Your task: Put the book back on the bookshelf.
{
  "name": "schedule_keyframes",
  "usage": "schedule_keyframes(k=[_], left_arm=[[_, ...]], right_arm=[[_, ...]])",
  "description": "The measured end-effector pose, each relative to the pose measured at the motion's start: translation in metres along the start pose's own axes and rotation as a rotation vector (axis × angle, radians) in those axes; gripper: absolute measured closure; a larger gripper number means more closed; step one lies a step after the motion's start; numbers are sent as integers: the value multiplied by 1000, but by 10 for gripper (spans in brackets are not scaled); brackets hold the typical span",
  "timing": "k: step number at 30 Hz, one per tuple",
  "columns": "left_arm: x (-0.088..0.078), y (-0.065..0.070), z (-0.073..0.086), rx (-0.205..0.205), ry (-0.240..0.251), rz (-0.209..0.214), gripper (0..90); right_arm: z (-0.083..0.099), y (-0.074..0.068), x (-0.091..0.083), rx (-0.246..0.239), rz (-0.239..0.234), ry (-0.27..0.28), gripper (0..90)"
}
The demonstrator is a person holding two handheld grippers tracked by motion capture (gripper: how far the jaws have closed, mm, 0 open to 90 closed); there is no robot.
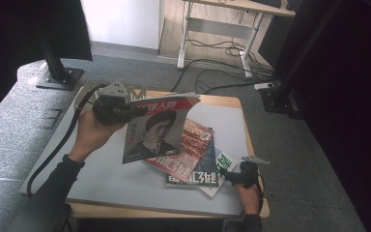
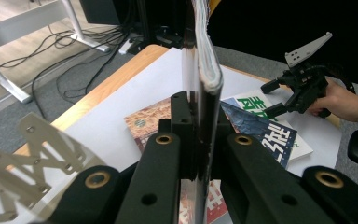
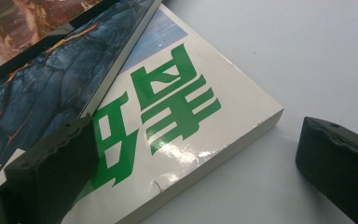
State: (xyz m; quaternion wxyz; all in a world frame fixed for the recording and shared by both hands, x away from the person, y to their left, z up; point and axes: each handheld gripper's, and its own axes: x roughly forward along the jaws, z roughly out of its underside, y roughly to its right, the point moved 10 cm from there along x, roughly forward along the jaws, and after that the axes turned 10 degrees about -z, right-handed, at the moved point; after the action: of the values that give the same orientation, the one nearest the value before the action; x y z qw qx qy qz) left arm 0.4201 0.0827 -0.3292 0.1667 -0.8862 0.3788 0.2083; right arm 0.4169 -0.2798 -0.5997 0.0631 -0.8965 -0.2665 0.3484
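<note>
Slippage is my worry: left gripper (image 1: 125,112) pinches just the left edge of the portrait magazine (image 1: 155,131), lifted at 11 o'clock over the stack (image 1: 193,164), while right gripper (image 1: 228,176) sits spread at the white book (image 3: 186,135).

The portrait magazine (image 1: 157,129) carries a red title band with white Chinese characters, of which 球人物 can be made out in the high view. The dark blue magazine (image 1: 200,170) shows large white characters, seen upside down and not readable with certainty. The white book (image 3: 177,135) bears big green characters, cut off and partly covered, so they cannot be read for sure.
</note>
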Motion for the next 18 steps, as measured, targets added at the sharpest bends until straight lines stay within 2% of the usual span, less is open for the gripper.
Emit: schedule_keyframes(k=[10,18], left_arm=[[-23,-18,10,-24,-8,-54,870],[-40,-38,21,-40,-30,-126,870]], right_arm=[[0,0,0,-1,0,0,0],[0,0,0,-2,-1,1,0]])
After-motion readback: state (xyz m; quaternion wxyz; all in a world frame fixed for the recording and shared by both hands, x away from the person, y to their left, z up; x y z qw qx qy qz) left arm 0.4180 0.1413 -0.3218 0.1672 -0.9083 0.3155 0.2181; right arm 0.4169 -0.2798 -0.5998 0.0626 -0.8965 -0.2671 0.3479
